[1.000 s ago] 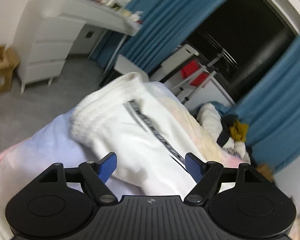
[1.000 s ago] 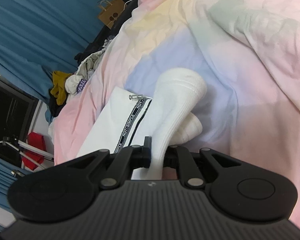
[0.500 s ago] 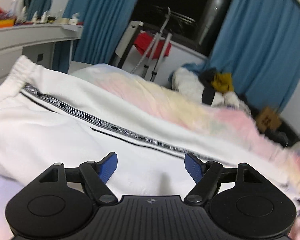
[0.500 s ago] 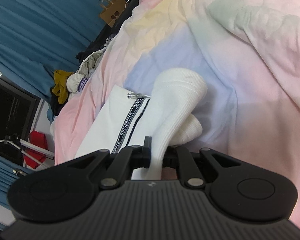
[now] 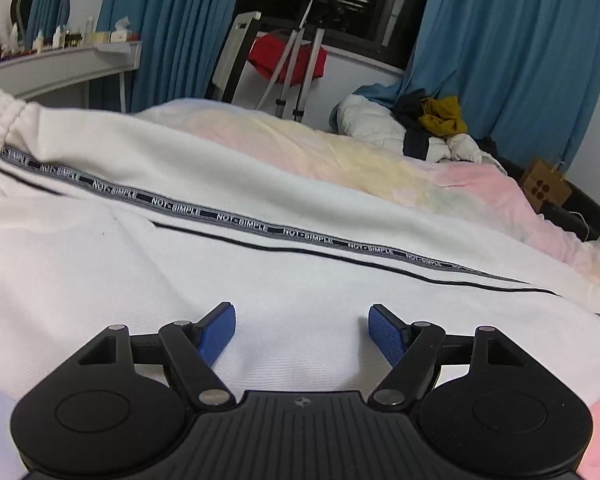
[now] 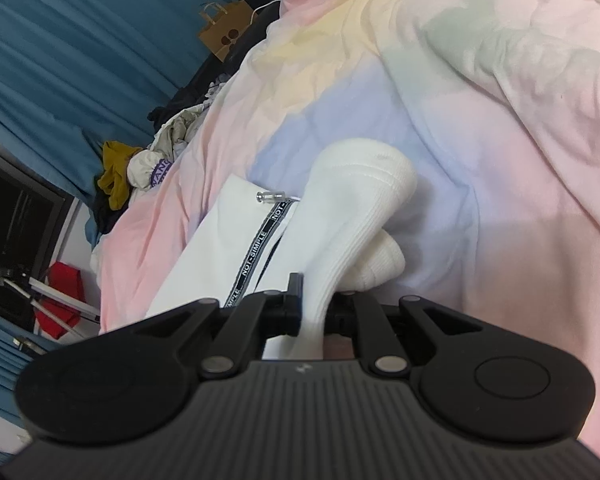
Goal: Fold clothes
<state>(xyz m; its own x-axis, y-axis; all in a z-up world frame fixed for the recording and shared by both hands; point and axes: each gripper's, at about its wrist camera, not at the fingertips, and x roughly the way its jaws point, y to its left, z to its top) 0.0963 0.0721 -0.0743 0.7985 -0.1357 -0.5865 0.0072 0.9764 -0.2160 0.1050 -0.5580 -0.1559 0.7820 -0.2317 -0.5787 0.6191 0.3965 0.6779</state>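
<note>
White track pants (image 5: pixel 188 248) with a grey "NOT-SIMPLE" side stripe lie spread on the pastel bedspread (image 5: pixel 384 160). My left gripper (image 5: pixel 302 330) is open and empty, its blue pads just above the fabric near the pants' edge. In the right wrist view the same pants (image 6: pixel 220 248) lie folded lengthwise. My right gripper (image 6: pixel 316 304) is shut on the ribbed white cuff (image 6: pixel 352 208) of the pants, which bulges up ahead of the jaws.
Blue curtains (image 5: pixel 512 60) and a dark window are behind the bed. A pile of clothes (image 5: pixel 428 128), a brown paper bag (image 5: pixel 544 188), a red item on a metal rack (image 5: pixel 288 56) and a white shelf (image 5: pixel 60 68) stand beyond the bed.
My left gripper has swung from looking across the room to low over the pants, level with the bed. My right gripper stays shut on the cuff, hardly moved.
</note>
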